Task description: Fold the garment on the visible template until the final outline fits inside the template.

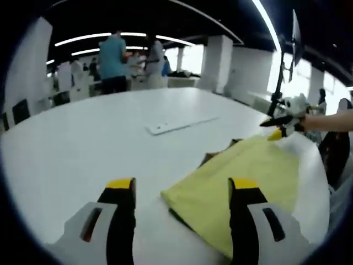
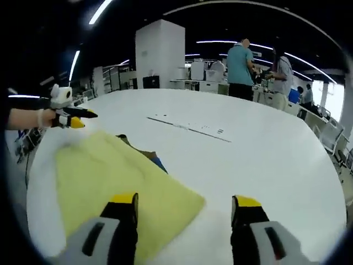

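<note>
Yellow-tipped black jaws of the left tongs rise from the bottom of the left gripper view, spread apart and grasping nothing, with the near corner of the yellow garment lying between and beyond them on the white desk. In the right gripper view the right tongs stand released too, their left jaw over the garment's near edge, the right jaw over bare desk. The garment lies in a flat, roughly rectangular shape at lower right of the left gripper view and lower left of the right gripper view, so it looks already folded at least once. A darker strip, brown with a bit of blue, peeks from under its far edge; it may be the template, though I cannot tell. Whether the outline fits inside it cannot be judged. A flat white strip lies farther up the desk, and people stand at the far side of the room. Likely left: a check, perhaps another fold.
</note>
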Action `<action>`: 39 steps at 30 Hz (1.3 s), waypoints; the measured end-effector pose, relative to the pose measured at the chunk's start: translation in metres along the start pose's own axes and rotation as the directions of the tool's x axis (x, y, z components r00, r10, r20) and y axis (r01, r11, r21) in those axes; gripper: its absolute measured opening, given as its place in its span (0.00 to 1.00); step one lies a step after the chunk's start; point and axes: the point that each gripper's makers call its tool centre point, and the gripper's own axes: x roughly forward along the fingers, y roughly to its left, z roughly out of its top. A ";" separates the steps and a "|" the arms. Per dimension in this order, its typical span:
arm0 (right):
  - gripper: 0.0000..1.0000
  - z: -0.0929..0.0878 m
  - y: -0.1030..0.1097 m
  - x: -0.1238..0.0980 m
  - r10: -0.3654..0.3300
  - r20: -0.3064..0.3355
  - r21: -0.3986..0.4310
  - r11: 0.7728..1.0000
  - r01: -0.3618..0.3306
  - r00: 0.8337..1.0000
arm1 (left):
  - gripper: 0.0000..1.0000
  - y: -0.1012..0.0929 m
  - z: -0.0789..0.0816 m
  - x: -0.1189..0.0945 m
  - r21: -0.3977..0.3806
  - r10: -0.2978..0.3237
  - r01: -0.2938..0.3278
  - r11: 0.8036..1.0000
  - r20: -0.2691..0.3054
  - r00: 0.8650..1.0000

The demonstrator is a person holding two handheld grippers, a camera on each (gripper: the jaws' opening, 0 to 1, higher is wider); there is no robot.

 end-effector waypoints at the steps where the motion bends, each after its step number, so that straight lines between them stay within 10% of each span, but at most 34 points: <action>1: 0.74 0.001 0.000 -0.003 0.003 0.009 0.007 1.000 -0.003 1.000 | 0.76 -0.002 -0.001 -0.003 0.000 -0.007 0.007 1.000 -0.001 1.000; 18: 0.94 0.007 0.031 -0.053 0.073 0.122 0.147 0.985 -0.091 0.990 | 0.99 -0.024 -0.007 -0.040 -0.063 -0.074 0.075 0.995 0.021 0.997; 39: 0.70 -0.042 0.062 -0.109 0.110 0.097 0.194 0.973 -0.127 0.989 | 0.85 -0.050 -0.033 -0.077 -0.070 -0.117 0.116 0.991 -0.011 0.993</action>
